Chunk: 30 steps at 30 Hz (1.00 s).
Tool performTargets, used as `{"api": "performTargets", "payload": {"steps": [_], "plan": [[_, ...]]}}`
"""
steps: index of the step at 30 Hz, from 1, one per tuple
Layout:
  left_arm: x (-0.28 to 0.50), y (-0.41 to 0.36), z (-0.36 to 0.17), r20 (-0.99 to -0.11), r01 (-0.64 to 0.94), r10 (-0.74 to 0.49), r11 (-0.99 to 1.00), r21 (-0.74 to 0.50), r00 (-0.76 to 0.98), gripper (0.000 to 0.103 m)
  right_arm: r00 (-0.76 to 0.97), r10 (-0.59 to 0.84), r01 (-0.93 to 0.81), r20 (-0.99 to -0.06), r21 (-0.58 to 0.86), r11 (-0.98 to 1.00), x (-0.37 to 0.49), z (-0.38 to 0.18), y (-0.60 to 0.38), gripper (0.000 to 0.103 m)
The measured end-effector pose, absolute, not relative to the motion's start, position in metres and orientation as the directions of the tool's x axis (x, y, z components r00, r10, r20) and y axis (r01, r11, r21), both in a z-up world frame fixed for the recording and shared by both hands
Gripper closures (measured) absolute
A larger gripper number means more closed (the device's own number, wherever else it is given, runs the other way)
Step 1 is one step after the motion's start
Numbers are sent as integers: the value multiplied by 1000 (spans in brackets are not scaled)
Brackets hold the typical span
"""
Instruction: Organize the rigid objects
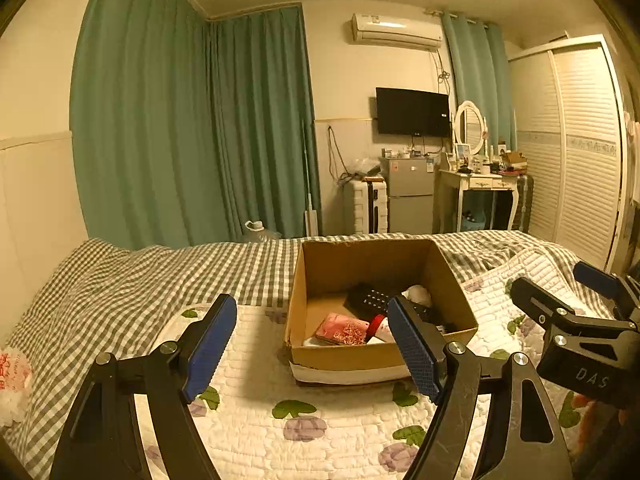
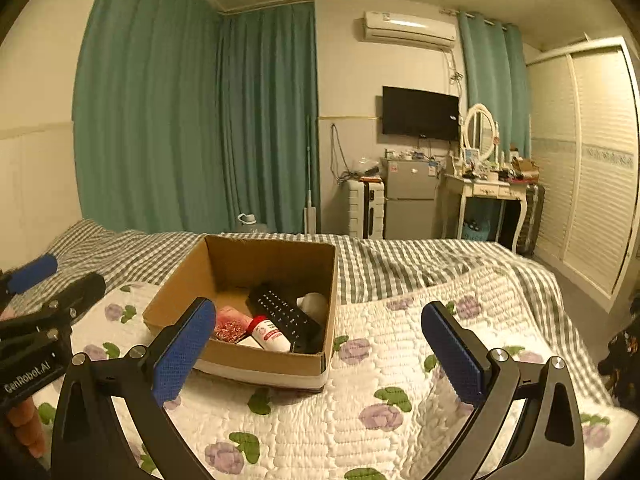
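Observation:
An open cardboard box [image 1: 316,354] stands on the bed; it also shows in the right wrist view [image 2: 276,356]. Inside lie a black remote [image 2: 286,316], a pink packet [image 2: 230,324], a white tube with a red cap [image 2: 270,334] and a white round object [image 2: 314,304]. In the left wrist view the remote [image 1: 370,300] and the pink packet [image 1: 342,328] show too. My left gripper [image 1: 316,350] is open and empty just in front of the box. My right gripper [image 2: 320,350] is open and empty, right of the box.
The bed has a white floral quilt [image 2: 400,380] over a grey checked sheet [image 1: 140,280]. A red-and-white item [image 1: 12,376] lies at the bed's left edge. Green curtains, a fridge, a dressing table and a wardrobe stand beyond the bed.

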<state>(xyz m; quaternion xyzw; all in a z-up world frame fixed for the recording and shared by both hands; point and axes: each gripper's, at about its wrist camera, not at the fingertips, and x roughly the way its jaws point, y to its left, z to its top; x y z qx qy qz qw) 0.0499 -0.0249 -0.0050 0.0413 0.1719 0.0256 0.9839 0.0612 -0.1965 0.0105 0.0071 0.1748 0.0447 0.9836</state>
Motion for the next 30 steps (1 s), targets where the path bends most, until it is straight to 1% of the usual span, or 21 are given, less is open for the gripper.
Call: {"api": "performTargets", "payload": {"steps": [6,30], "plan": [[51,-22,-7,-331,-42,69,995,89,941,22,925,95,-75,-368,68,995,63,5,-204,0],[53,-17,-11,-356,-25,53,996,81,933,22,928,67,-58,-366,35,998,60,4,-196,0]]}}
